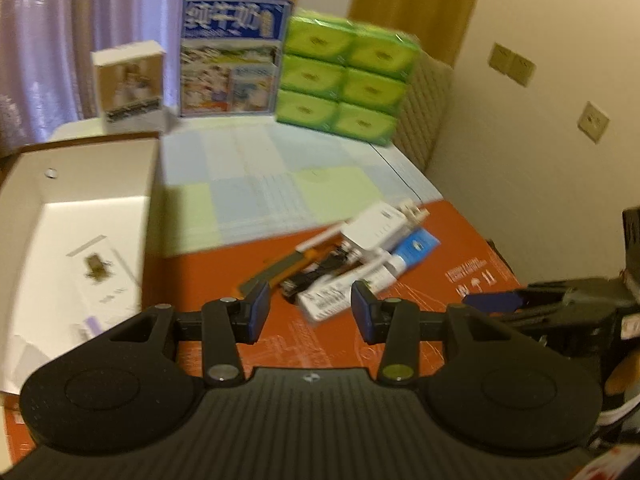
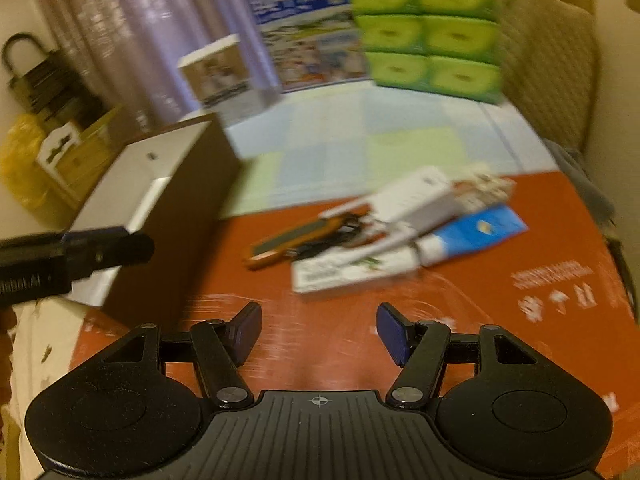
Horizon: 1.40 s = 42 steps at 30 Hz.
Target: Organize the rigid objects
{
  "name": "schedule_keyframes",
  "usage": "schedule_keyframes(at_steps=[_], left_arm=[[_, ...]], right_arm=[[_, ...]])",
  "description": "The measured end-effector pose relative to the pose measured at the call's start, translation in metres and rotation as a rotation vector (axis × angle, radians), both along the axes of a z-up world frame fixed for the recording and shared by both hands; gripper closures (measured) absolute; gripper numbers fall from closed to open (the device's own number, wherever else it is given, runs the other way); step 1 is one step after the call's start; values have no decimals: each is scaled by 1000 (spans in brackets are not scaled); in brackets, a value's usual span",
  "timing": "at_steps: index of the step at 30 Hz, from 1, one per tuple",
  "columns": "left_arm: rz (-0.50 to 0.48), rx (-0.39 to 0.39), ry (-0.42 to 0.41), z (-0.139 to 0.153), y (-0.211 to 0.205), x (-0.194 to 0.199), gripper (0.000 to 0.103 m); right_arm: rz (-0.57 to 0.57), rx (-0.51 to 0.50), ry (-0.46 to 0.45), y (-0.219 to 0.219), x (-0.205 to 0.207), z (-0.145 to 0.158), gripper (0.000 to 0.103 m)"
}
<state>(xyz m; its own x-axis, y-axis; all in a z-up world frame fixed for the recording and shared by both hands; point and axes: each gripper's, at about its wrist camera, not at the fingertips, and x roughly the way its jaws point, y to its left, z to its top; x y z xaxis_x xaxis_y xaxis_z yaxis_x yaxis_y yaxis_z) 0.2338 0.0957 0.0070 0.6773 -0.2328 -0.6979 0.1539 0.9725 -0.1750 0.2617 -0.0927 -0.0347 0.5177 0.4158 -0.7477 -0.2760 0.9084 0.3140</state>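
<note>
- Nearest in the left wrist view, the left gripper point(image 1: 310, 312) hangs over the red board point(image 1: 400, 340), its jaws apart and nothing between them.
- Just ahead, the pile point(image 1: 352, 256) of small rigid things lies loose on that board: a white adapter, a blue-capped tube, an orange knife, a flat white packet.
- To the left, the open white box point(image 1: 80, 216) holds only a card and a scrap or two, so I judge the sorting barely begun.
- Closest in the right wrist view, the right gripper point(image 2: 318, 332) hovers over the same board point(image 2: 520, 320), jaws wide and empty.
- Beyond it, the pile point(image 2: 384, 232) sits untouched, well apart from the box point(image 2: 160, 184); nearly every piece is left to move.
</note>
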Motion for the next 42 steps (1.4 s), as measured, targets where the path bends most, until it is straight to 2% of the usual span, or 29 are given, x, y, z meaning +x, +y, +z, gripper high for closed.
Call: schedule_keyframes(at_steps=[10, 14, 18, 28, 32, 37, 42], left_arm=[[-97, 52, 46, -46, -40, 20, 62], [-128, 89, 48, -64, -47, 35, 52], [-184, 130, 46, -81, -54, 54, 49], [-329, 216, 42, -119, -75, 95, 49], [-367, 264, 62, -133, -82, 107, 50], [-397, 276, 88, -142, -83, 108, 55], [-438, 245, 130, -144, -83, 90, 69]], right_arm=[[-126, -10, 61, -61, 4, -17, 42], [-160, -15, 90, -77, 8, -25, 42], [-194, -21, 122, -91, 12, -35, 42], [-281, -35, 186, -118, 15, -50, 42], [-304, -40, 209, -123, 17, -57, 42], [-314, -36, 234, -127, 19, -62, 42], [-316, -23, 245, -128, 23, -64, 42]])
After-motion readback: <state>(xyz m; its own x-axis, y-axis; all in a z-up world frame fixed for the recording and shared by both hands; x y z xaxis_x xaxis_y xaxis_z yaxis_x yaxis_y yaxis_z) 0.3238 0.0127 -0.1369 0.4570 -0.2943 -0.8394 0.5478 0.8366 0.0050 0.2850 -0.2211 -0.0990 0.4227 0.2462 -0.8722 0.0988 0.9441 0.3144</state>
